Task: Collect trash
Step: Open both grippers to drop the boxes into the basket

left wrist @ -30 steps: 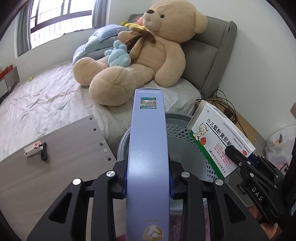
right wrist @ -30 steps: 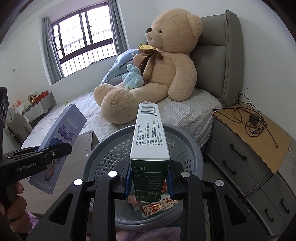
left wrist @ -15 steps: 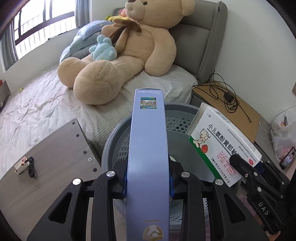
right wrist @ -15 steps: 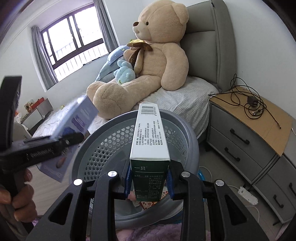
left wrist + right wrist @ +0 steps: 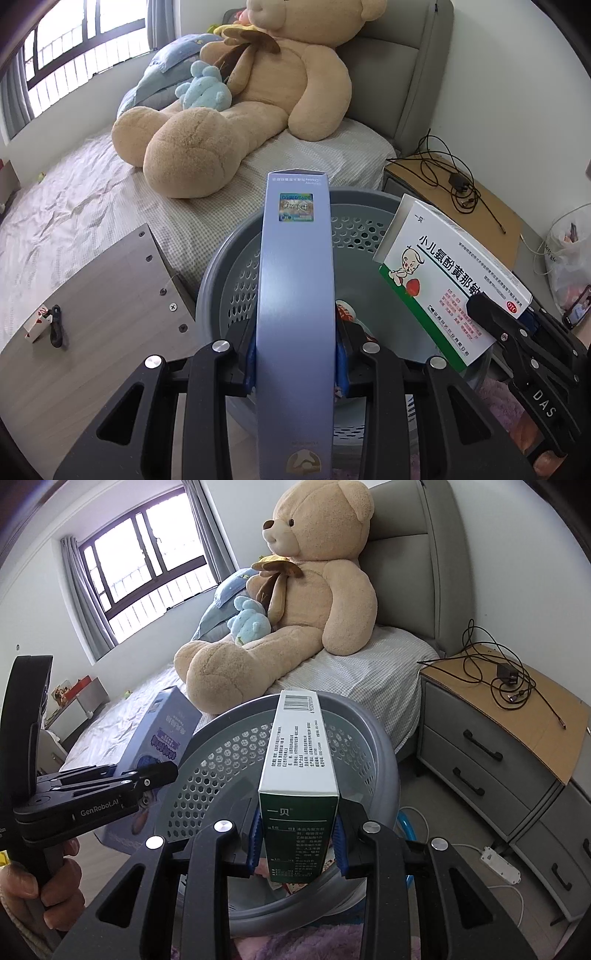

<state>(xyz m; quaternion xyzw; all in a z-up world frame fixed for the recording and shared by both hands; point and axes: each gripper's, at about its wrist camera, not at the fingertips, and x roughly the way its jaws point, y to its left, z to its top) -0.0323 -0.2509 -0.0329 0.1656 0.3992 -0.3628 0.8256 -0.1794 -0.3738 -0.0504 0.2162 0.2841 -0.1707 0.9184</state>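
My left gripper (image 5: 295,363) is shut on a tall pale-blue box (image 5: 295,295), which stands over the near rim of the grey perforated basket (image 5: 229,258). My right gripper (image 5: 298,843) is shut on a white-and-green medicine box (image 5: 298,760), held above the same grey basket (image 5: 221,753). In the left wrist view the medicine box (image 5: 450,280) hangs over the basket's right side with the right gripper's fingers (image 5: 495,321) on it. The right wrist view shows the blue box (image 5: 166,738) at the basket's left edge, gripped by the left gripper (image 5: 155,775) in a hand (image 5: 44,886). Wrappers lie in the basket's bottom.
A big teddy bear (image 5: 295,602) sits on the bed (image 5: 74,206) behind the basket. A wooden tabletop (image 5: 92,314) lies to the left. A grey nightstand (image 5: 498,738) with cables stands to the right. A white power strip (image 5: 498,864) lies on the floor.
Both grippers have sunk with their boxes, and the basket now fills more of each view. The grips have not changed.
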